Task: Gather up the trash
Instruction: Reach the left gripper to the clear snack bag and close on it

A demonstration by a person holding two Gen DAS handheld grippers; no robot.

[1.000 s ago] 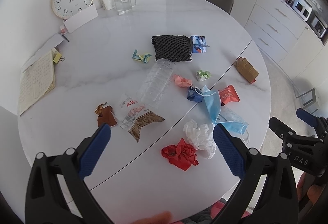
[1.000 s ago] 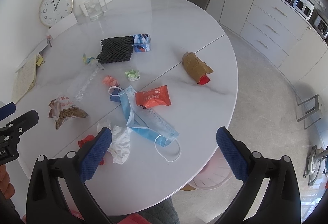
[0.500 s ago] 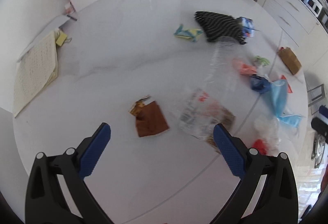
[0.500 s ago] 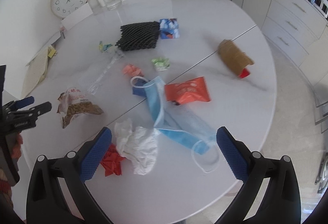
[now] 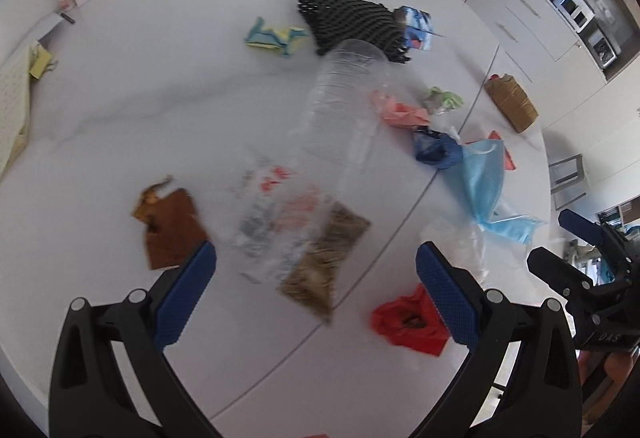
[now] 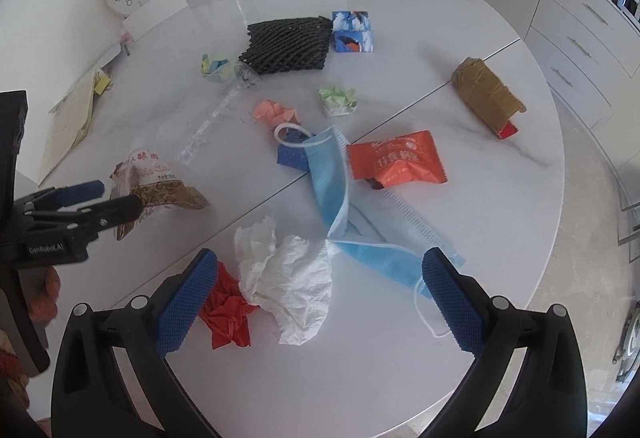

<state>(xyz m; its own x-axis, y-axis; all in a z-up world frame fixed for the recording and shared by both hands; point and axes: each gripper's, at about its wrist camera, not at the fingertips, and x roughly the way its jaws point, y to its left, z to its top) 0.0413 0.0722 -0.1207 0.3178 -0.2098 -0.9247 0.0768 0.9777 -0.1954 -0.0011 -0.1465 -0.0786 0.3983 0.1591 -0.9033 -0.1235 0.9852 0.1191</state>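
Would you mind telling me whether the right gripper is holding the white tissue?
No, the right gripper has its jaws wide open, and the white tissue lies loose on the table.

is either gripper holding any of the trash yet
No. The left gripper and right gripper are both open and empty, above the snack bag and crumpled tissue.

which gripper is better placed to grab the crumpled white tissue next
Right. The right gripper is open with the tissue lying directly between its fingers. The left gripper, also open, faces the snack bag instead.
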